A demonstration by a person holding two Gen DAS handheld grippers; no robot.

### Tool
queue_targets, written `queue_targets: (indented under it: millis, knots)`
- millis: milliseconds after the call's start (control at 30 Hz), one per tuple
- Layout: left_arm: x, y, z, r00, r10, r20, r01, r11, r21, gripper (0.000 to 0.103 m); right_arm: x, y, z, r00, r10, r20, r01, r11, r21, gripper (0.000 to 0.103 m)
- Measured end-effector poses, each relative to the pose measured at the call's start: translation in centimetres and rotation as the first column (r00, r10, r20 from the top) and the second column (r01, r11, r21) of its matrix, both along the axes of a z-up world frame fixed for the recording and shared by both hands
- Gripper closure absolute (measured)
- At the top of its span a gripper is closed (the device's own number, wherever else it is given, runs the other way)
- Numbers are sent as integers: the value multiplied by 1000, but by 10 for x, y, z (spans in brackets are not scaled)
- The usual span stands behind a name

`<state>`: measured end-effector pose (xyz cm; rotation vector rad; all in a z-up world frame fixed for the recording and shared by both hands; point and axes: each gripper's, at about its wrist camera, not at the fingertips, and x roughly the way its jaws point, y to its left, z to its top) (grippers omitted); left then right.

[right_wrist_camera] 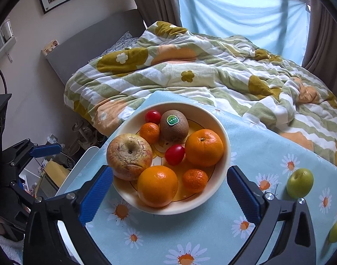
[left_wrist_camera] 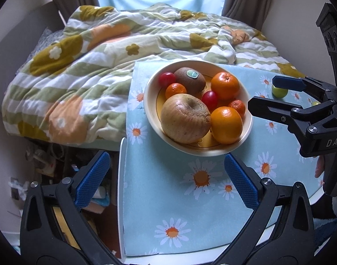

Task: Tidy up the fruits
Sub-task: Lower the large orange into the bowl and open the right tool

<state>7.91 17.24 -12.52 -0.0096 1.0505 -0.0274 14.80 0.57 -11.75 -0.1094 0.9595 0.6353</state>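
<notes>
A cream bowl [left_wrist_camera: 150, 101] [right_wrist_camera: 223, 172] stands on the daisy-print cloth. It holds a wrinkled apple [left_wrist_camera: 185, 119] [right_wrist_camera: 128, 155], a kiwi [left_wrist_camera: 190, 79] [right_wrist_camera: 174, 124], two big oranges [left_wrist_camera: 226, 124] [right_wrist_camera: 157, 185], small mandarins [right_wrist_camera: 195, 180] and two red cherry tomatoes [right_wrist_camera: 174, 154]. Two green fruits [right_wrist_camera: 300, 182] [left_wrist_camera: 280, 92] lie on the cloth right of the bowl. My left gripper [left_wrist_camera: 166, 176] is open and empty, in front of the bowl. My right gripper [right_wrist_camera: 170, 195] [left_wrist_camera: 263, 92] is open and empty, straddling the bowl's near rim.
The small table [left_wrist_camera: 122, 176] with the daisy cloth [right_wrist_camera: 267, 154] stands against a bed with a rumpled flowered quilt [left_wrist_camera: 91, 66] [right_wrist_camera: 190, 72]. Clutter lies on the floor left of the table [left_wrist_camera: 58, 165]. A blue curtain [right_wrist_camera: 234, 11] hangs behind the bed.
</notes>
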Motion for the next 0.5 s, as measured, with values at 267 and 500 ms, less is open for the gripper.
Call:
queue_targets:
  millis: [267, 500]
  knots:
    - [2, -12, 33, 996, -74, 41, 74, 997, 0, 0, -17, -29, 41, 992, -120, 41, 120, 993, 5, 0]
    - [18, -39, 49, 979, -193, 67, 193, 981, 6, 0, -34, -69, 71, 964, -258, 70, 259, 966, -8, 0]
